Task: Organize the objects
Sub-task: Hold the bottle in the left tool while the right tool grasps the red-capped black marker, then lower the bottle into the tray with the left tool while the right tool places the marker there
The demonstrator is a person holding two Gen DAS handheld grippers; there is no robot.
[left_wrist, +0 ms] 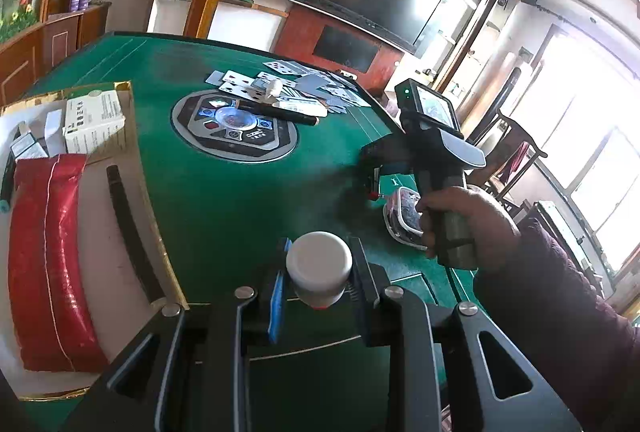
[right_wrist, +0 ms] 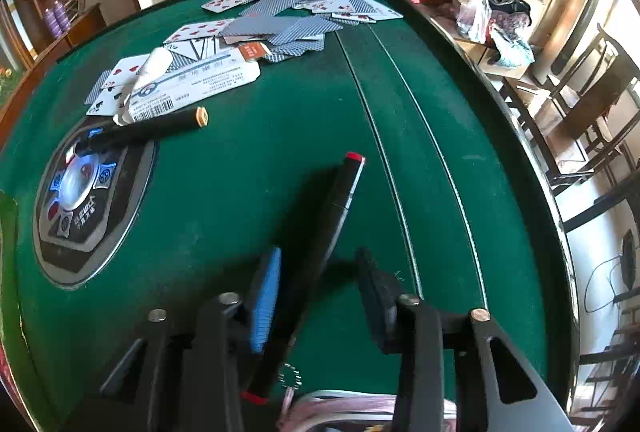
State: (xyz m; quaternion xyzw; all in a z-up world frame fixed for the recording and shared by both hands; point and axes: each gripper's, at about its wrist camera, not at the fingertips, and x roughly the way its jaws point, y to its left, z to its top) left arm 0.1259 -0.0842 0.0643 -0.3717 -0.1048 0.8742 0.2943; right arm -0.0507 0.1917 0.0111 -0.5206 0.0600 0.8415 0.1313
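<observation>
Gripping a small round jar (left_wrist: 319, 268) with a smooth white lid, the left gripper (left_wrist: 320, 272) sits low in the centre of the left wrist view, its blue pad and black pad pressed against the jar's two sides above the green felt table (left_wrist: 240, 199).

In the right wrist view the right gripper (right_wrist: 316, 284) points steeply down at the felt. A long black marker (right_wrist: 316, 252) with red ends lies between its fingers, slanting from the bottom centre up toward the middle of the frame. The blue pad (right_wrist: 264, 296) lies against the marker's left side, while the black pad (right_wrist: 376, 288) stands apart on the right, so this gripper is not clamped on it.

At the right of the left wrist view, a hand (left_wrist: 460, 220) in a dark maroon sleeve holds the right gripper's grey handle. Just beside it lies a rounded, clear zip pouch (left_wrist: 402, 216).

At the left of that view a shallow gold-edged cardboard tray (left_wrist: 120, 91) holds a shiny red packet (left_wrist: 48, 260), a white box (left_wrist: 94, 119) and a dark stick.

Toward the top of both views, playing cards (right_wrist: 280, 15) lie scattered across the felt, with a black stick (right_wrist: 152, 129) and a round grey control panel (right_wrist: 88, 207) nearby.
</observation>
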